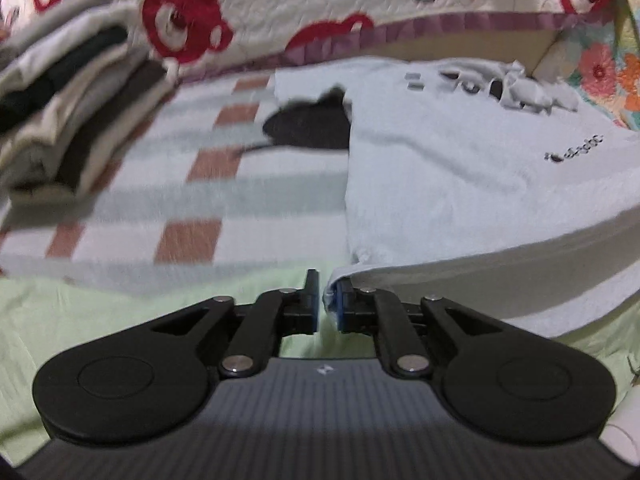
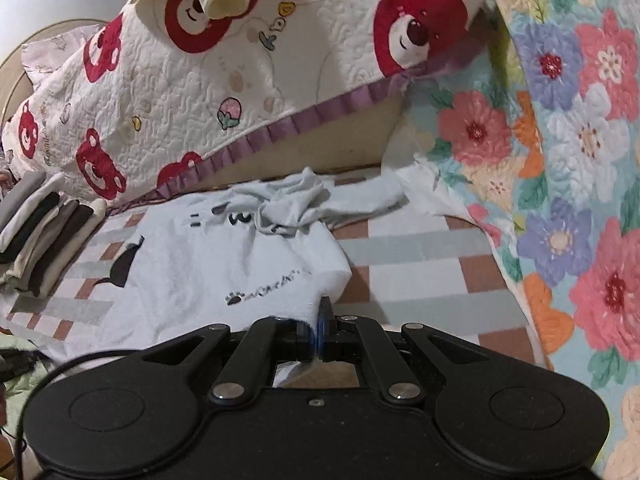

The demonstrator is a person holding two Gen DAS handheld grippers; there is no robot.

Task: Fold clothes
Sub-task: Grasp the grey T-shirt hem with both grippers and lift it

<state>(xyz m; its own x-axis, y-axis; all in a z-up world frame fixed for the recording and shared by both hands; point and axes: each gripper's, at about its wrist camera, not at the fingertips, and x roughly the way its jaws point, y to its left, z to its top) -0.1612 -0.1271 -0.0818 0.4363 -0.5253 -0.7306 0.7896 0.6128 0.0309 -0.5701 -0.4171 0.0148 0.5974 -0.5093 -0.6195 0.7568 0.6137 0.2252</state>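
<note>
Soft, even indoor light; blur in the left wrist view, strong fisheye bending in both.

No glare is seen and shadows are faint. Ahead and to the left of the left gripper [image 1: 328,304], the folded stack [image 1: 68,120] is smeared by motion blur. The right wrist view is rendered sharper; its corners are darkened and curved.
</note>
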